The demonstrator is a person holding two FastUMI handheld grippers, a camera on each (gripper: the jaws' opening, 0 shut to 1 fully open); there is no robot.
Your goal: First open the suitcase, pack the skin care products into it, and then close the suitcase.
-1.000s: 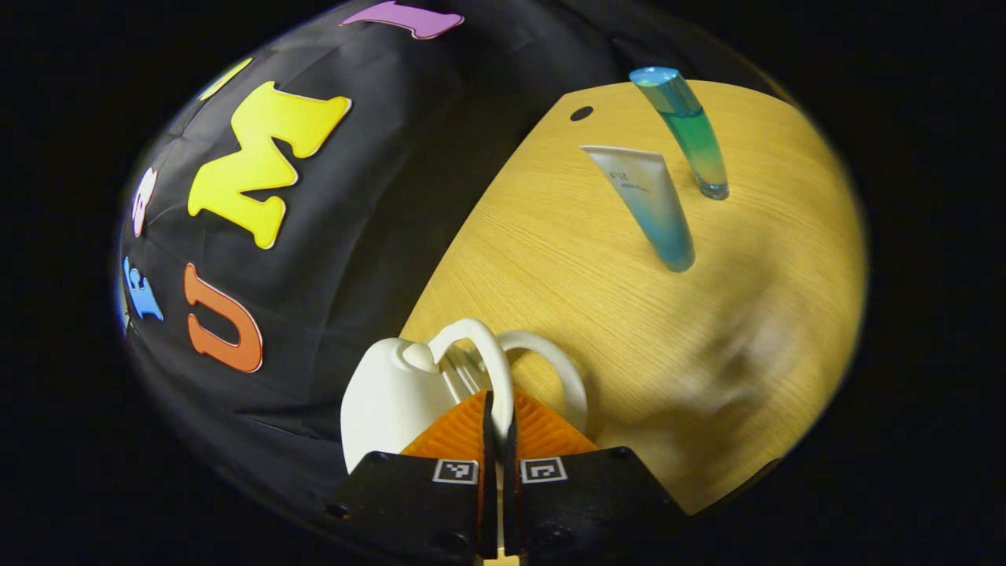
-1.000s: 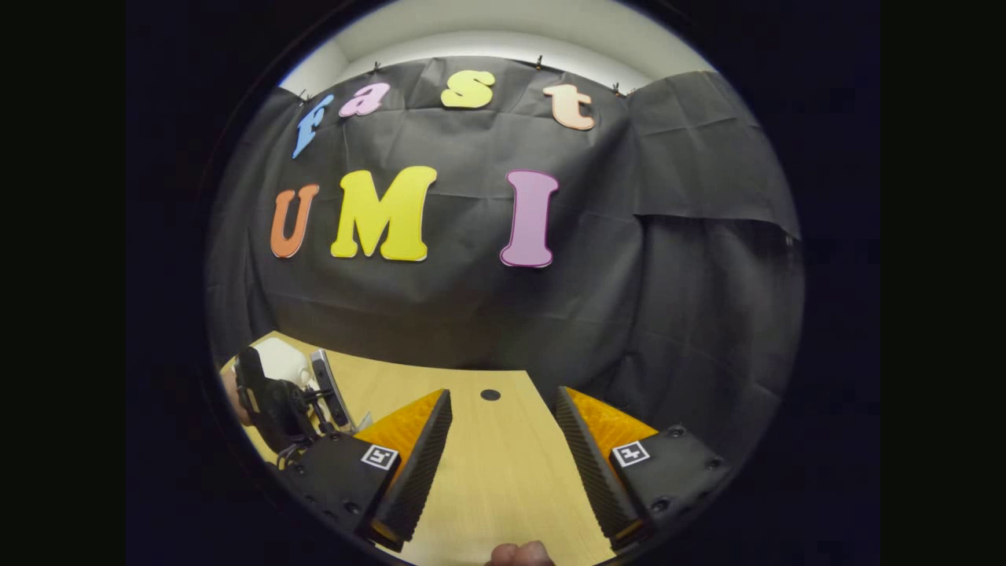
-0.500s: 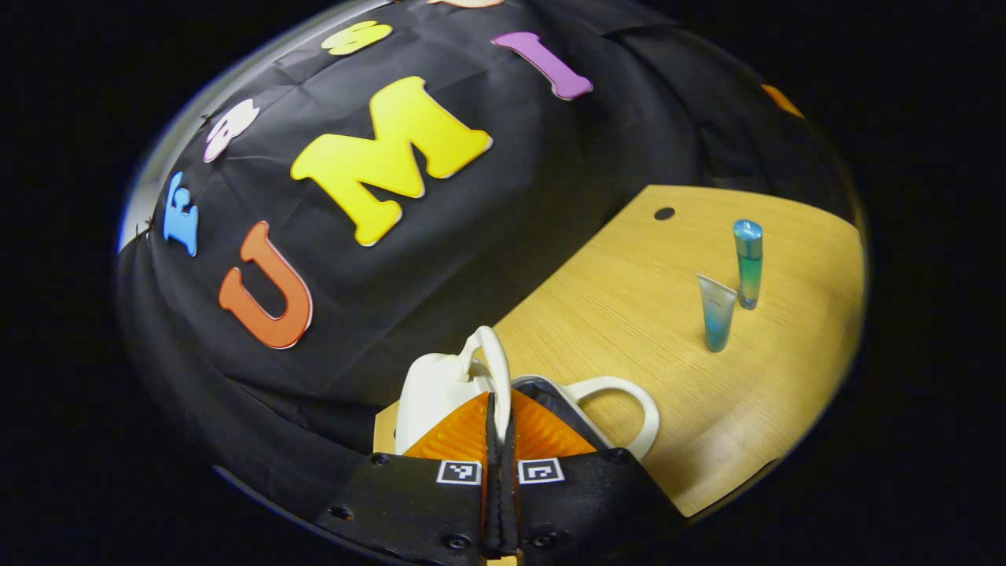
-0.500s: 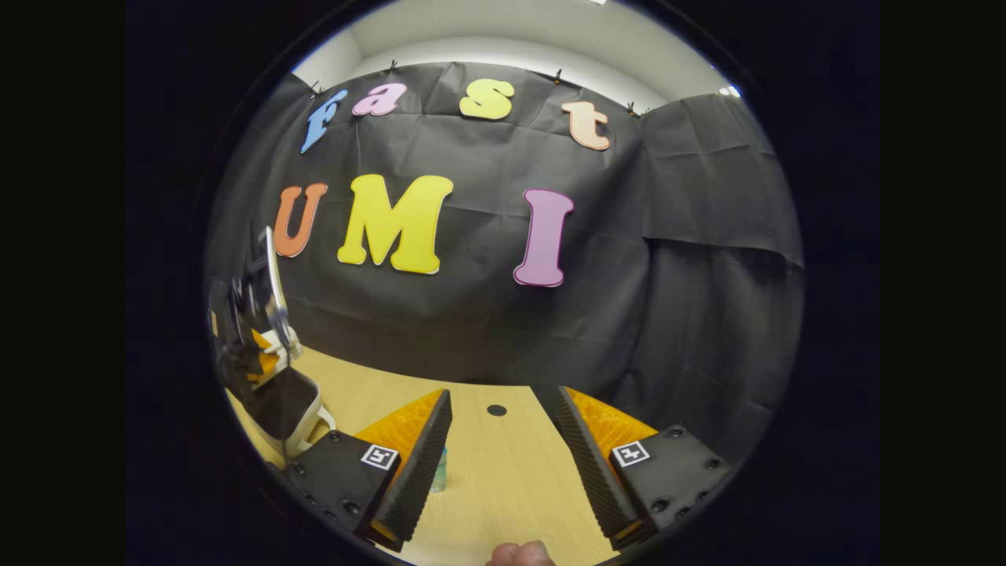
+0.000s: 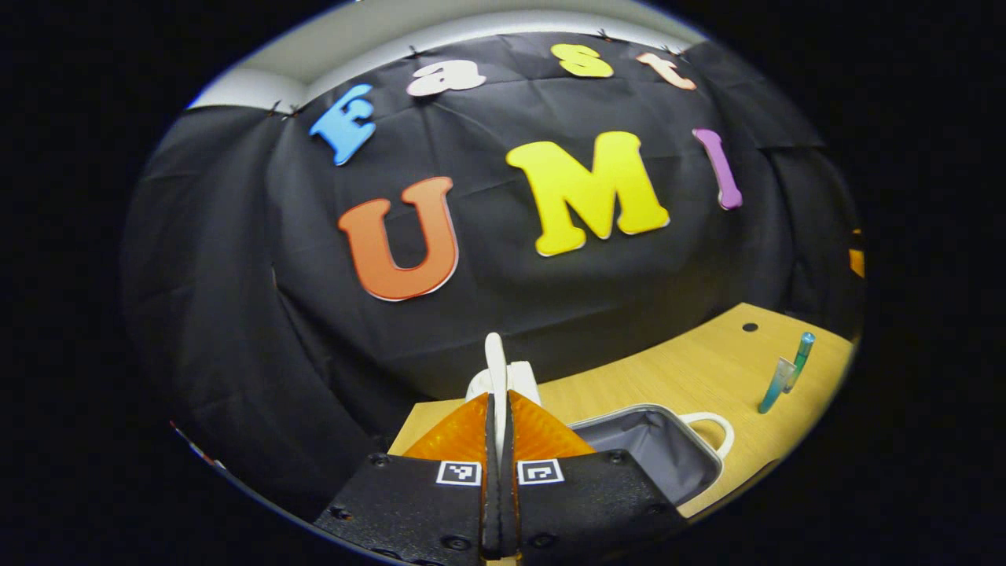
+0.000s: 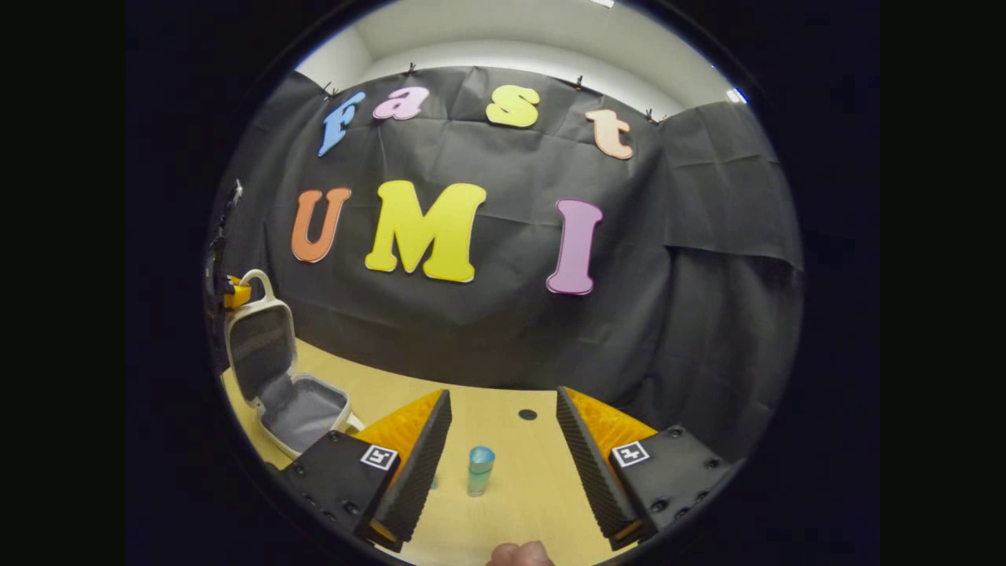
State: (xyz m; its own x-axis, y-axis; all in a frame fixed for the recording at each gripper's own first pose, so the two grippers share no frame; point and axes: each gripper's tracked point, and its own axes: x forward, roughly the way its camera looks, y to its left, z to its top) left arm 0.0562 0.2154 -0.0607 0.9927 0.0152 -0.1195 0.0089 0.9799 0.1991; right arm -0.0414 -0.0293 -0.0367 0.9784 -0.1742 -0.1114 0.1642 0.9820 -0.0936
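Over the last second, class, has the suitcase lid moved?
Yes. In the right gripper view the suitcase lid has swung up from low on the table to upright, pulled by the left gripper pinching its handle.

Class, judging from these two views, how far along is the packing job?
Done: the suitcase stands open. In hand: the left gripper grips the lid handle. Left: the tube and bottle stand unpacked on the table; right gripper open.

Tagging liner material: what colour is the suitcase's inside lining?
Grey lining, white suitcase shell; clearest in the right gripper view.
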